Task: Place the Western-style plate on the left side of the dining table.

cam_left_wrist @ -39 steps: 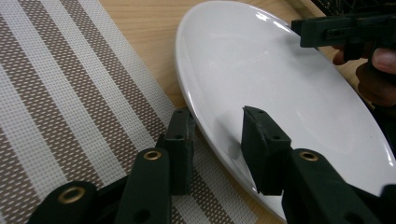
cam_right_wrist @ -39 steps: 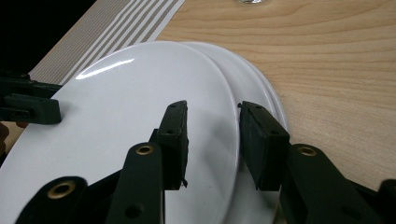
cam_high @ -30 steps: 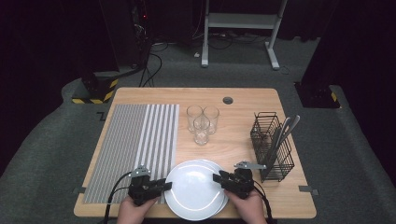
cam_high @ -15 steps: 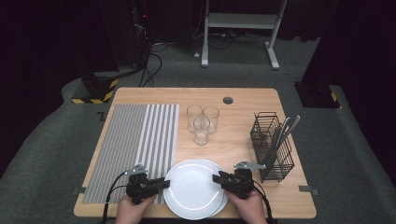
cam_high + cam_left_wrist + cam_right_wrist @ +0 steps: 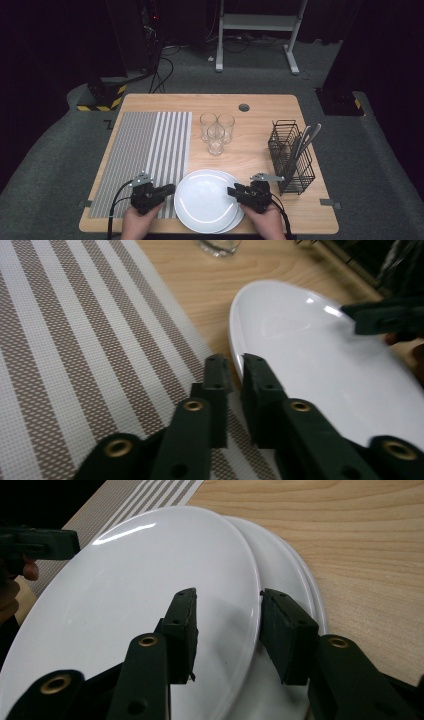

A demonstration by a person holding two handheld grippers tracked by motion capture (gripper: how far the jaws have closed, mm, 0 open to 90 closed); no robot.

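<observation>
1. We are watching the left gripper [image 5: 169,189] in the lower left of the high view, at the left edge of the top white plate [image 5: 207,200]. Its jaws have just been closing.
2. In the left gripper view the left gripper [image 5: 234,367] is showing only a thin gap. The plate [image 5: 320,360] rim is sitting just beside the right jaw, and we are seeing nothing clamped between them.
3. The right gripper [image 5: 231,190] is sitting at the plate's right edge, in the lower middle of the high view.
4. In the right gripper view the right gripper [image 5: 227,611] is holding partly open, with the rim of the top plate [image 5: 140,605] between its jaws. We cannot tell whether the pads are pressing.
5. The stack of plates is lying on the wooden table [image 5: 260,145], just beside the striped placemat [image 5: 145,155].
</observation>
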